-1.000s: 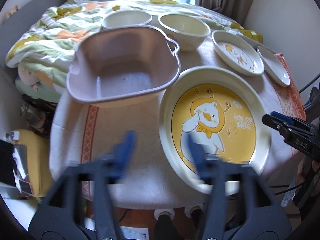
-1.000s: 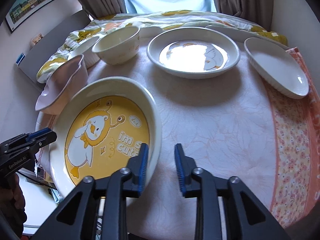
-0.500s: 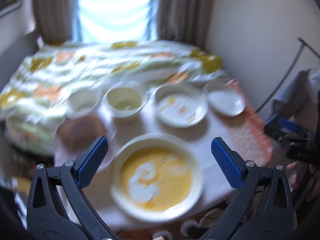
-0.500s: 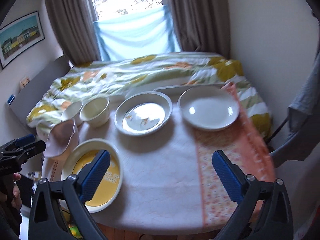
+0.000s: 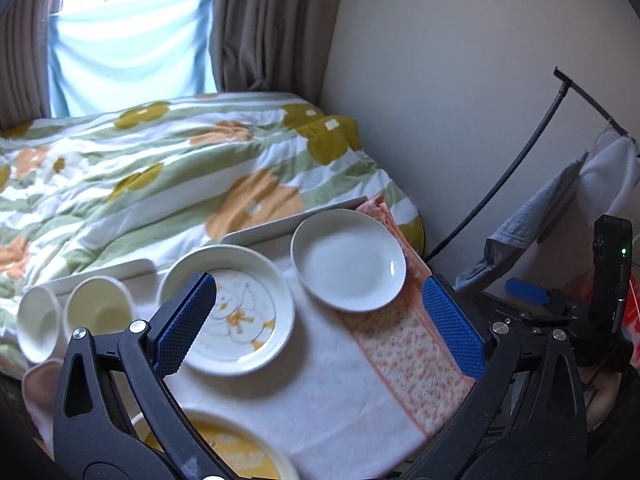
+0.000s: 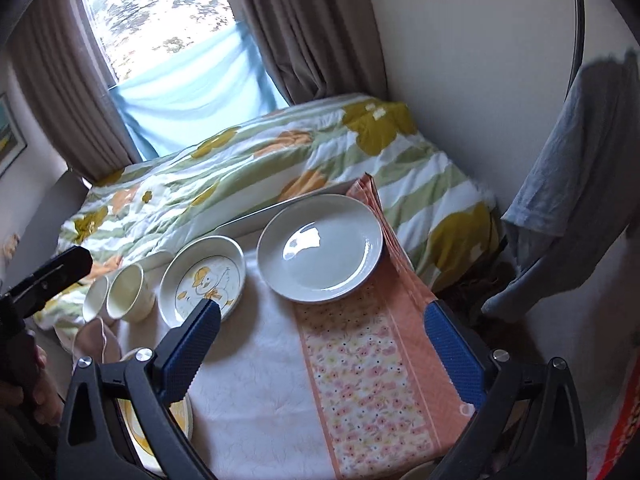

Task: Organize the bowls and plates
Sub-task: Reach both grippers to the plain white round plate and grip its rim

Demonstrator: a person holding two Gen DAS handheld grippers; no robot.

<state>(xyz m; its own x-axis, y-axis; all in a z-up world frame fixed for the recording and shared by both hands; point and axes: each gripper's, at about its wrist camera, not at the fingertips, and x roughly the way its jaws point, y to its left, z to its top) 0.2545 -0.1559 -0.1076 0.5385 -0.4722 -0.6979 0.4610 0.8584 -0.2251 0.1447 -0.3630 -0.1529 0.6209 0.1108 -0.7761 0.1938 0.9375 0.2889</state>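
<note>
From the left wrist camera we see our left gripper (image 5: pixel 318 324) raised above the table (image 5: pixel 320 392) with its blue pads spread wide apart and nothing between them. Below it lie a plain white plate (image 5: pixel 348 260) at the far right, partly on the pink floral cloth (image 5: pixel 404 356), and just beside it to the left a duck-pattern plate (image 5: pixel 240 312). Further left stand two cream bowls (image 5: pixel 100 312) side by side, touching or nearly so. At the bottom edge a slice of the big yellow plate (image 5: pixel 232 448) shows, and a pink basin's rim (image 5: pixel 40 380) peeks in at the left. A floral quilt (image 5: pixel 160 168) covers the bed behind the table. From the right wrist camera our right gripper (image 6: pixel 320 354) also hangs above the table, its jaws wide apart and empty. The white plate (image 6: pixel 320 248) sits ahead of it, the duck-pattern plate (image 6: pixel 204 276) to its left, then the bowls (image 6: pixel 126 292). The yellow plate (image 6: pixel 176 416) is mostly hidden behind the left finger.
</note>
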